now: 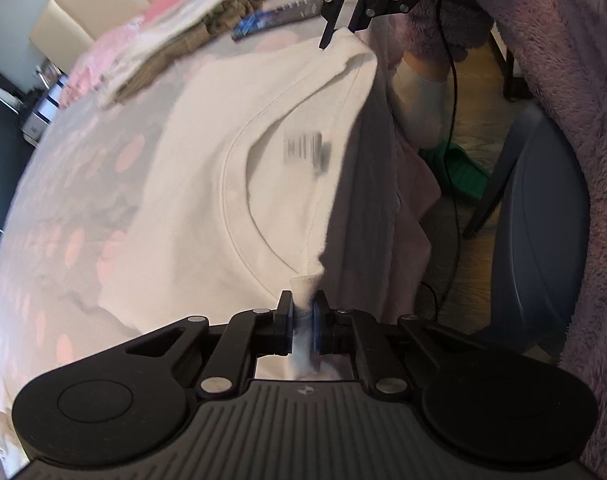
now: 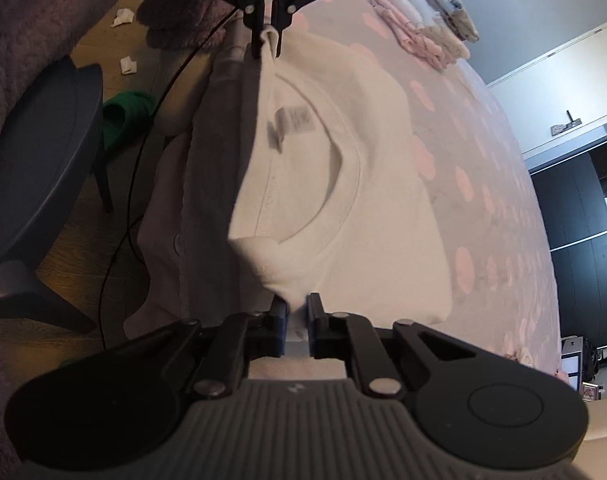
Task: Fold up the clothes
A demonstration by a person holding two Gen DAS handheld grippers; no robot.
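A white T-shirt [image 1: 207, 184] lies on a bed with a pink-spotted cover [image 1: 63, 208], collar and label facing up. My left gripper [image 1: 303, 312] is shut on the shirt's shoulder edge. My right gripper [image 1: 343, 36] shows at the top of the left wrist view, shut on the other shoulder. In the right wrist view the right gripper [image 2: 297, 312] pinches the shirt [image 2: 367, 184] and the left gripper [image 2: 268, 46] holds the far shoulder. The shirt's top edge is lifted at the bed's side edge.
A stack of folded clothes [image 2: 423, 24] lies on the bed beyond the shirt [image 1: 175, 40]. A dark stool [image 2: 43, 152], a green slipper [image 2: 123, 116], a black cable [image 2: 135, 184] and wood floor lie beside the bed. Fuzzy purple fabric [image 1: 575, 80] fills one side.
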